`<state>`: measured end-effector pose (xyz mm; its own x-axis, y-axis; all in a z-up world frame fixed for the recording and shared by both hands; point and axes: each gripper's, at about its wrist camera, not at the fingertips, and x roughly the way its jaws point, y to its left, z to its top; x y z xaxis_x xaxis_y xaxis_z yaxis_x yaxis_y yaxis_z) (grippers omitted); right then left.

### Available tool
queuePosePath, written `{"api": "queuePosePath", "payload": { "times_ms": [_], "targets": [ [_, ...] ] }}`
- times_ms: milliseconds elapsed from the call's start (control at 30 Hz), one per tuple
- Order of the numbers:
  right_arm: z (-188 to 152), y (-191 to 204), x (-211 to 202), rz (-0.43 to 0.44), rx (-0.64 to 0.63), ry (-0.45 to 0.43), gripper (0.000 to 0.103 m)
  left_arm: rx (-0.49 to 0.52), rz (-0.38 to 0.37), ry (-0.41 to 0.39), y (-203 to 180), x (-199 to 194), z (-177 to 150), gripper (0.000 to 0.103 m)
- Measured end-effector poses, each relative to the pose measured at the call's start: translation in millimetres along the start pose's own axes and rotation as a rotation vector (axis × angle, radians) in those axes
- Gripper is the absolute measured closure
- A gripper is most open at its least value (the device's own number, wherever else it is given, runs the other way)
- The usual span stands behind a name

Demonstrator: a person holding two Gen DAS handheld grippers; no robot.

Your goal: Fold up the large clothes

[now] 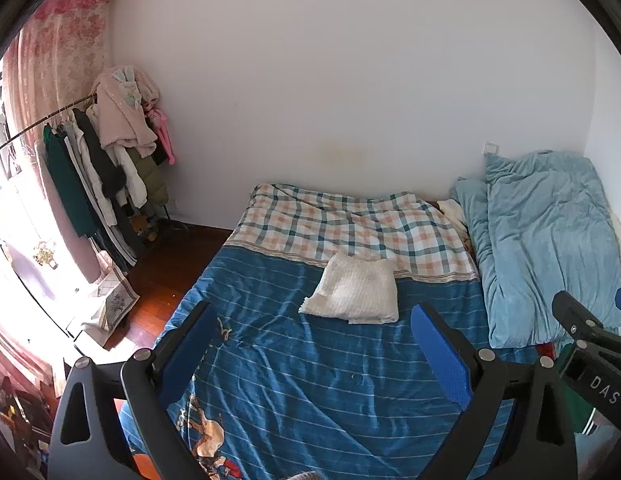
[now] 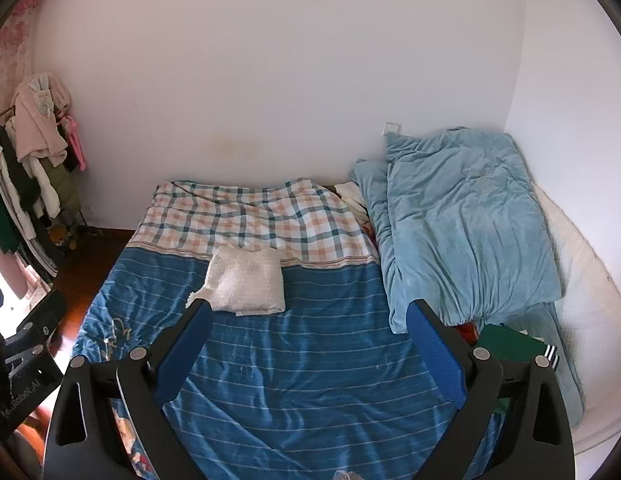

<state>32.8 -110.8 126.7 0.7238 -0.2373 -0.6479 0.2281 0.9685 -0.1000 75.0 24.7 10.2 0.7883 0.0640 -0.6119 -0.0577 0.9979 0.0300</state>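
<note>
A folded cream-white knitted garment (image 1: 354, 292) lies on the blue striped bedspread (image 1: 310, 380), near the seam with the checked part. It also shows in the right wrist view (image 2: 246, 282). My left gripper (image 1: 314, 316) is open and empty, held above the bed, short of the garment. My right gripper (image 2: 308, 314) is open and empty, its left fingertip near the garment's front left corner. A dark green garment with white stripes (image 2: 510, 344) lies at the bed's right side, partly hidden behind the right finger.
A light blue quilt (image 2: 462, 220) is bunched along the right of the bed, with a white cover (image 2: 582, 280) beyond it. The checked sheet (image 1: 350, 224) covers the far end. A clothes rack (image 1: 102, 152) stands left by the curtain. Wooden floor (image 1: 158, 280) lies left of the bed.
</note>
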Motion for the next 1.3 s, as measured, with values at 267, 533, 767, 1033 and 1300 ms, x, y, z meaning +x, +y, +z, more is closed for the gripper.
{"api": "queuePosePath", "payload": {
  "times_ms": [267, 533, 767, 1033, 1300],
  "targets": [
    [-0.5, -1.3, -1.3, 0.016, -0.010, 0.002, 0.004, -0.003, -0.010, 0.006, 1.2, -0.4, 3.3, 0.004],
    [5.0, -2.3, 2.2, 0.035, -0.018, 0.001, 0.004, 0.004, -0.008, -0.004, 2.8, -3.9, 4.8, 0.004],
    [8.0, -1.5, 4.4, 0.048, -0.028, -0.002, 0.004, 0.004, -0.011, -0.005, 2.7, -6.3, 5.5, 0.004],
    [8.0, -0.6, 4.9, 0.052, -0.027, -0.003, 0.004, 0.004, -0.014, -0.007, 3.1, -6.5, 5.9, 0.004],
    [7.3, -0.1, 4.9, 0.056, -0.026, -0.002, 0.004, 0.003, -0.016, -0.002, 5.9, -7.3, 5.5, 0.004]
  ]
}}
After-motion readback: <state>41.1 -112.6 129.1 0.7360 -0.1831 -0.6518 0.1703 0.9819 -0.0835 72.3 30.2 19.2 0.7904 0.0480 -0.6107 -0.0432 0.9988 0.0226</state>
